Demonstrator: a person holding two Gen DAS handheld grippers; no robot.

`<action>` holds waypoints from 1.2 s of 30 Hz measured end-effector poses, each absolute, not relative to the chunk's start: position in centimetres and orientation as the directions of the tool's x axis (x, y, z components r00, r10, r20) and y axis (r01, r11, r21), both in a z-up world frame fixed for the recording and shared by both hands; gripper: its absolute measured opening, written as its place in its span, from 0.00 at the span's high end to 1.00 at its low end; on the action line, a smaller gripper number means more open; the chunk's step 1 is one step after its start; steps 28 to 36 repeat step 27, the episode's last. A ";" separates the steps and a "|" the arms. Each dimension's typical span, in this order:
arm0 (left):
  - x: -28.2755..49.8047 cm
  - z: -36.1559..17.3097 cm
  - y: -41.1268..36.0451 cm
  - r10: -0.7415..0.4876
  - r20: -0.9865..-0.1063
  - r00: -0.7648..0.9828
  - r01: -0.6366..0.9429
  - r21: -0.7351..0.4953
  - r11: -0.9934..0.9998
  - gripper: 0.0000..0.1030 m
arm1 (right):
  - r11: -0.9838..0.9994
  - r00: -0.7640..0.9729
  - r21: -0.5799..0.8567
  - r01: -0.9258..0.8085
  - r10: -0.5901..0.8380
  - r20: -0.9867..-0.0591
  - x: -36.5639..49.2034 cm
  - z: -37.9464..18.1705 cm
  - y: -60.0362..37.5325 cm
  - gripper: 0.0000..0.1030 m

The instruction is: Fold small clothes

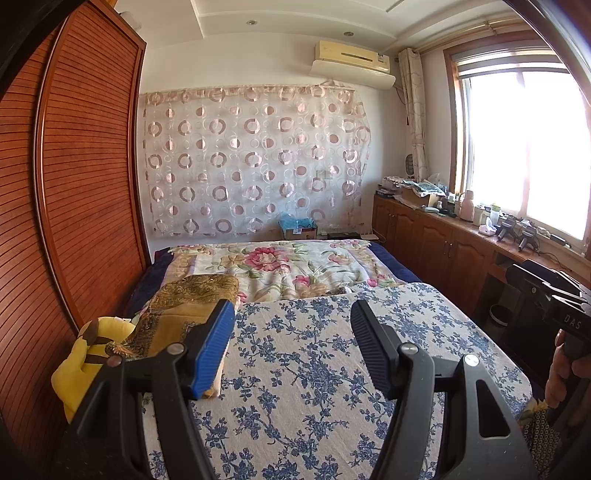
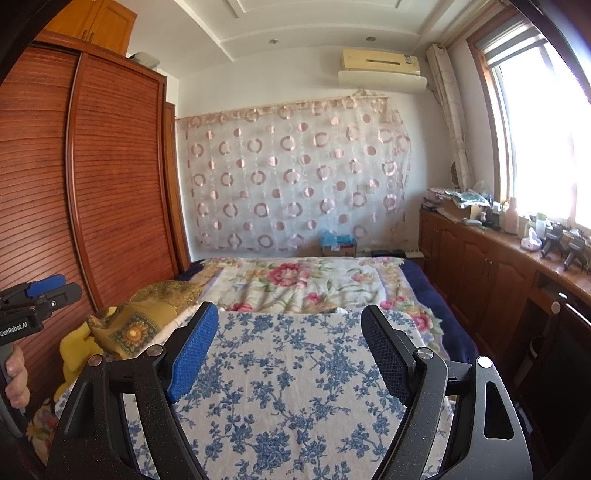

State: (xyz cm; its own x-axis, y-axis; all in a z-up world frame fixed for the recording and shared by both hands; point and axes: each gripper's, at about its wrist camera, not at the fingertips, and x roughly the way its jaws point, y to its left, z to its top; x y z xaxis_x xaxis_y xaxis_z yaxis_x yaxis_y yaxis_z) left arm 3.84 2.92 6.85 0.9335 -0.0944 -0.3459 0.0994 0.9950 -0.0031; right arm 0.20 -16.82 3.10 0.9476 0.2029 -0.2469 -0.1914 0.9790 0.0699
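Both grippers' fingers apart, empty, over blue-flowered sheet (image 1: 314,369).

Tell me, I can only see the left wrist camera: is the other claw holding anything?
Observer: No. The right claw is open above the blue-flowered cloth, holding nothing.
Child: What's on top of the wardrobe?
Observer: A small light-wood cupboard sits above the wardrobe.
Child: Does my claw have writing on it?
Observer: Yes, the left claw carries a label reading GenRobot.AI.
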 end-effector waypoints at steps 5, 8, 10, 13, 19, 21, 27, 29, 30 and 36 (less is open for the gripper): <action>3.7 6.8 3.0 -0.094 -0.345 0.934 0.099 -0.002 0.995 0.37 | 0.979 0.947 0.069 -0.192 0.204 -0.247 0.2 3.1 -16.8 0.21; 3.7 6.8 3.0 -0.094 -0.345 0.934 0.099 -0.002 0.995 0.37 | 0.979 0.947 0.070 -0.192 0.204 -0.248 0.2 3.0 -16.8 0.21; 3.7 6.8 3.0 -0.093 -0.345 0.934 0.098 -0.001 0.995 0.37 | 0.979 0.947 0.070 -0.193 0.204 -0.247 0.2 3.1 -16.8 0.21; 3.7 6.8 3.0 -0.095 -0.346 0.933 0.100 -0.002 0.995 0.37 | 0.979 0.948 0.070 -0.191 0.203 -0.247 0.2 3.1 -16.8 0.21; 3.7 6.8 3.0 -0.096 -0.345 0.934 0.102 0.001 0.995 0.37 | 0.979 0.948 0.070 -0.190 0.202 -0.247 0.2 3.1 -16.8 0.21; 3.7 6.8 3.0 -0.097 -0.345 0.934 0.103 -0.001 0.995 0.37 | 0.979 0.947 0.070 -0.192 0.203 -0.248 0.2 3.1 -16.8 0.21; 3.7 6.8 3.0 -0.096 -0.345 0.934 0.103 0.001 0.995 0.37 | 0.979 0.947 0.070 -0.192 0.204 -0.247 0.2 3.1 -16.9 0.21; 3.7 6.8 3.0 -0.096 -0.345 0.934 0.103 0.001 0.995 0.37 | 0.979 0.947 0.070 -0.192 0.204 -0.247 0.2 3.1 -16.9 0.21; 3.7 6.8 3.0 -0.096 -0.345 0.934 0.103 0.001 0.995 0.37 | 0.979 0.947 0.070 -0.192 0.204 -0.247 0.2 3.1 -16.9 0.21; 3.7 6.8 3.0 -0.096 -0.345 0.934 0.103 0.001 0.995 0.37 | 0.979 0.947 0.070 -0.192 0.204 -0.247 0.2 3.1 -16.9 0.21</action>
